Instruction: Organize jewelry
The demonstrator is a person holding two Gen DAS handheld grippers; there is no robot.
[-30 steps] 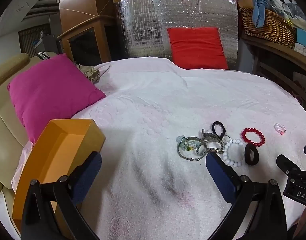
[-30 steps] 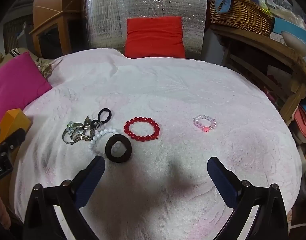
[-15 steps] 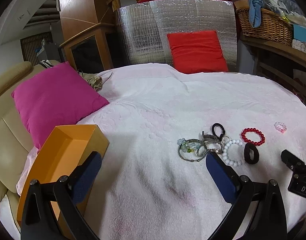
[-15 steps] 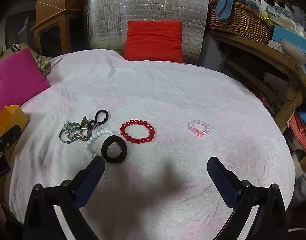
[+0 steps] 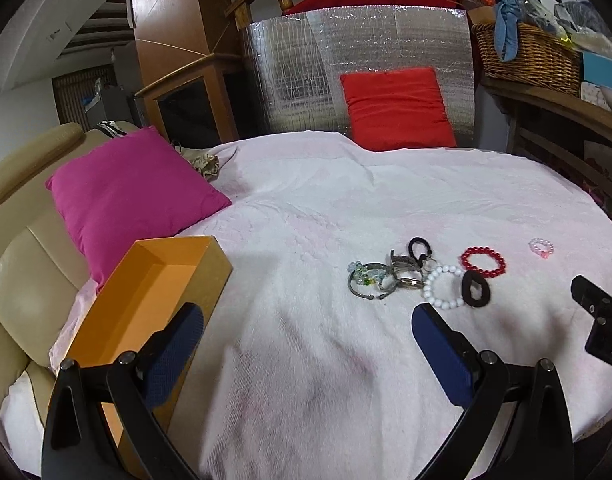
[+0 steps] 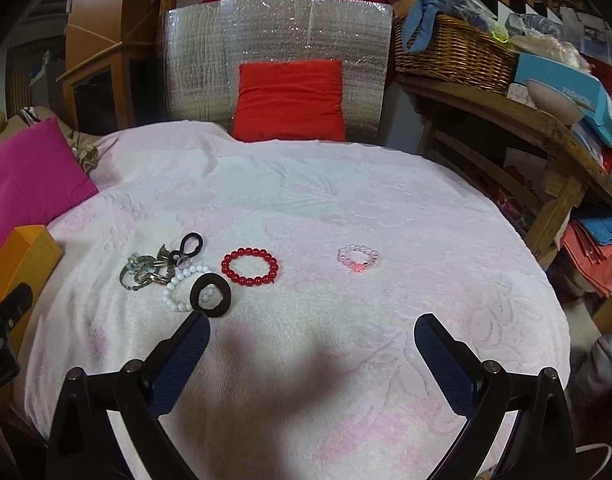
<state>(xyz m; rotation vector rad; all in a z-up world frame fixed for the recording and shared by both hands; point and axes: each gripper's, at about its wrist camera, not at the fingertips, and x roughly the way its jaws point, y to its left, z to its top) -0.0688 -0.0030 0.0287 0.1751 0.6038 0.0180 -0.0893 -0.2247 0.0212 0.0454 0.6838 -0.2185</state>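
Here, a round table draped in a white textured cloth fills both views. Off its left edge: a beige sofa carrying a magenta cushion. Behind the table, a silver quilted panel with a red cushion propped against it; a wicker basket on a wooden shelf to the right.

An open orange box sits at the table's left edge, nothing visible inside, partly behind the left tool's left finger.

Left tool: fingers spread wide, grasping nothing, hovering over bare cloth between box and jewelry. Right tool: likewise spread wide and empty, above cloth just in front of the jewelry.

Jewelry lies mid-table, all on the cloth. Red bead bracelet lies alone. White bead bracelet is overlapped by a brown hair tie on its right side. To its left, a tangle of metal bangles and rings, touching; a black hair loop at the tangle's far side. Well apart to the right, a small pink bead bracelet.
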